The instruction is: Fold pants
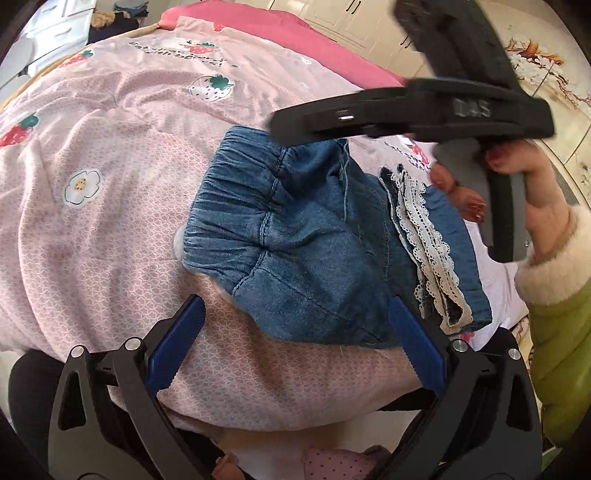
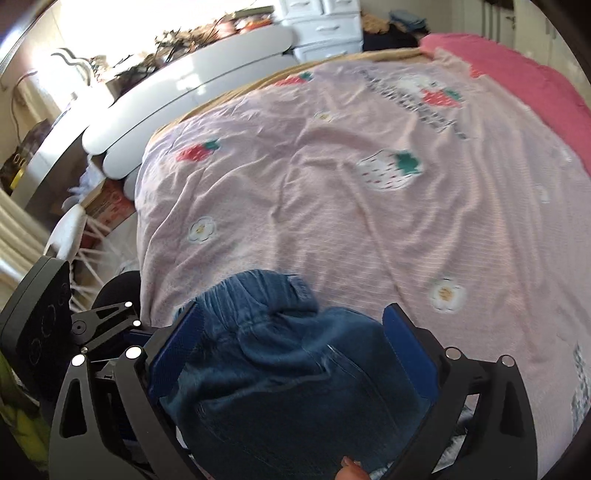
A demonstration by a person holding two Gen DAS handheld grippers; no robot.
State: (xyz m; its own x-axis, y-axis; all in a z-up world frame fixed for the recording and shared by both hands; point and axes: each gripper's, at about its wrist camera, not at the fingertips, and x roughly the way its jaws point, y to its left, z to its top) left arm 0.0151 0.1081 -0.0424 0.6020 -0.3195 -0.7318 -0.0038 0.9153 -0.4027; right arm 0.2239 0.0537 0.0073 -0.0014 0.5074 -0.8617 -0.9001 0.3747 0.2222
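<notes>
Lying bunched on a pink strawberry-print bedspread (image 1: 110, 206), a small pair of denim pants (image 1: 295, 251) with an elastic waistband and lace-trimmed cuffs (image 1: 428, 240) waits between two hand-held tools near the bed's close edge. The left claw (image 1: 295, 354) hovers just short of the pants with its blue pads spread wide and nothing between them; the nearest fold of denim sits just beyond its fingertips. The right claw (image 2: 295, 354), seen from its own camera, is likewise wide open, with the waistband end of the pants directly under and between its pads but not pinched. From the left wrist view, a hand (image 1: 517, 192) in a green, fleece-cuffed sleeve grips the right tool's handle on the far side of the pants.

The garment appears already doubled over, legs stacked with the cuffs piled beside the waistband, so the fold looks partly made and untidy. The next move likely calls for closing one claw on the waistband or cuffs and squaring the bundle flat.

Beyond the pants, the bedspread runs wrinkled to a deeper pink blanket (image 2: 535, 92) at the far edge. A white curved headboard (image 2: 192, 96), white drawers (image 2: 325, 26) and a cluttered, sunlit sill ring the bed.
</notes>
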